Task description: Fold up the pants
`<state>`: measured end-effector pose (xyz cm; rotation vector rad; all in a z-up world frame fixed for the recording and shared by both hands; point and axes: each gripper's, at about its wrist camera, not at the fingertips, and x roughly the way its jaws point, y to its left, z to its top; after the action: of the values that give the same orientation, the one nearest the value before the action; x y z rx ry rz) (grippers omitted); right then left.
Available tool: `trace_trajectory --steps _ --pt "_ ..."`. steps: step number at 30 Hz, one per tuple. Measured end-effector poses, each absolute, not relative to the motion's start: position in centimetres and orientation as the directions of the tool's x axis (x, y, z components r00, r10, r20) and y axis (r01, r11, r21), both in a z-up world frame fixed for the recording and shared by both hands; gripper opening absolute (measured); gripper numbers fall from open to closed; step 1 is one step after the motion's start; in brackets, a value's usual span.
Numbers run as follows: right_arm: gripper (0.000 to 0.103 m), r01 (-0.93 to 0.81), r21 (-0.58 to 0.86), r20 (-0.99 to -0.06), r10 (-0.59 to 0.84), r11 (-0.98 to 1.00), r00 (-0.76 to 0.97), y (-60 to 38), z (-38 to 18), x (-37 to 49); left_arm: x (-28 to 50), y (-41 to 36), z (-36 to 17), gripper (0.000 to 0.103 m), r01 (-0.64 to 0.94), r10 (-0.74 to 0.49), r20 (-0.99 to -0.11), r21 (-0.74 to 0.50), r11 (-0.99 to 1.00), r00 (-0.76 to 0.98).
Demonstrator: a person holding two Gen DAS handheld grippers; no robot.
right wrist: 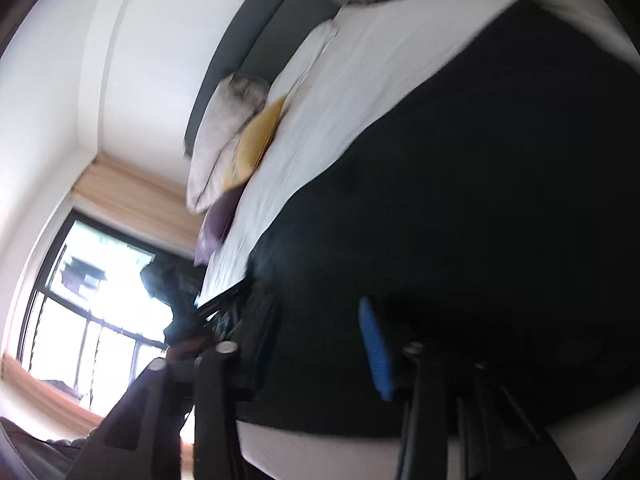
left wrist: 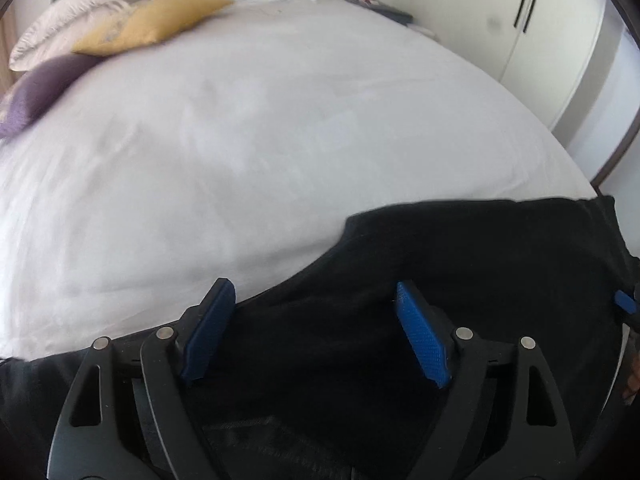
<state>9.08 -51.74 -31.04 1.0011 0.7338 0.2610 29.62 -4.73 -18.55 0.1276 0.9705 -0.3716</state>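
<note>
Your left gripper (left wrist: 316, 316) hangs with jaws spread wide over the black pants (left wrist: 460, 248) lying on the white bed (left wrist: 240, 140); your right gripper (right wrist: 304, 344) is blurred, jaw state unclear

Left tool (left wrist: 312, 304) agape; right tool (right wrist: 316, 340) blurred.

white bed (left wrist: 260, 140), grey headboard (right wrist: 256, 40), bright window (right wrist: 100, 312), white wardrobe (left wrist: 500, 12)
</note>
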Motion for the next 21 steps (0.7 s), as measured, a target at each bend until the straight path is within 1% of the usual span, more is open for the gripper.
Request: trace_trajectory --steps 1,2,3,4,5,6,8,10,11,12,13,14,15,17,19,21 --pt "0.041 0.182 0.827 -0.462 0.458 0.532 0.759 -53.7 -30.9 7.2 28.9 -4.7 -17.4 0.082 0.369 -0.257 -0.802 -0.049 0.928 0.539" --pt "0.047 0.214 0.826 -0.466 0.419 0.522 0.779 -55.0 -30.6 5.8 27.6 -4.5 -16.7 0.082 0.375 -0.265 -0.785 -0.045 0.926 0.559" --pt "0.050 0.220 0.835 -0.453 0.401 0.505 0.797 -55.6 -30.1 4.9 26.6 -4.4 -15.6 0.082 0.378 -0.274 -0.762 -0.042 0.925 0.587" --pt "0.062 0.205 0.856 -0.412 0.386 0.474 0.826 -56.3 -29.4 3.8 25.5 -4.2 -14.7 0.082 0.376 -0.284 -0.741 -0.047 0.925 0.608" --pt "0.077 0.190 0.865 -0.386 0.374 0.464 0.843 -56.4 -28.7 3.3 24.6 -4.1 -14.2 0.082 0.378 -0.291 -0.733 -0.050 0.924 0.615" --pt "0.081 0.163 0.871 -0.358 0.371 0.464 0.857 -56.1 -27.9 3.2 23.6 -4.4 -13.9 0.082 0.383 -0.294 -0.726 -0.046 0.923 0.622" --pt "0.082 0.087 0.892 -0.299 0.435 0.443 0.849 -54.4 -27.3 4.5 21.7 -4.4 -13.8 0.082 0.396 -0.285 -0.725 -0.018 0.918 0.627" --pt "0.082 0.090 0.897 -0.313 0.478 0.434 0.821 -53.0 -28.2 6.0 21.5 -5.4 -15.3 0.082 0.395 -0.247 -0.754 0.017 0.919 0.608" --pt "0.082 0.119 0.897 -0.332 0.470 0.425 0.818 -52.9 -29.2 6.3 21.1 -5.5 -16.0 0.082 0.392 -0.240 -0.767 0.017 0.920 0.595" --pt "0.076 0.177 0.906 -0.351 0.445 0.385 0.824 -53.7 -31.1 6.0 21.0 -5.3 -17.1 0.082 0.381 -0.228 -0.787 0.009 0.925 0.573" --pt "0.054 0.188 0.921 -0.333 0.440 0.341 0.834 -55.1 -32.2 5.1 21.2 -5.2 -18.3 0.082 0.374 -0.220 -0.797 0.008 0.927 0.562" --pt "0.035 0.201 0.931 -0.324 0.434 0.305 0.841 -56.0 -33.0 4.4 21.4 -4.9 -19.4 0.082 0.368 -0.209 -0.809 0.009 0.930 0.549" --pt "0.032 0.228 0.933 -0.329 0.403 0.277 0.854 -57.3 -33.6 3.0 21.7 -4.4 -20.9 0.082 0.362 -0.207 -0.819 0.000 0.932 0.534" --pt "0.032 0.255 0.930 -0.336 0.332 0.264 0.882 -58.6 -33.9 1.2 22.2 -3.7 -22.0 0.082 0.351 -0.217 -0.820 -0.021 0.936 0.530" --pt "0.032 0.294 0.936 -0.339 0.272 0.192 0.901 -60.2 -34.6 -0.9 21.9 -3.9 -22.0 0.082 0.352 -0.204 -0.819 -0.002 0.936 0.536" --pt "0.032 0.321 0.933 -0.353 0.238 0.166 0.905 -61.1 -34.4 -2.3 21.6 -4.0 -21.9 0.082 0.351 -0.194 -0.815 0.012 0.936 0.545"
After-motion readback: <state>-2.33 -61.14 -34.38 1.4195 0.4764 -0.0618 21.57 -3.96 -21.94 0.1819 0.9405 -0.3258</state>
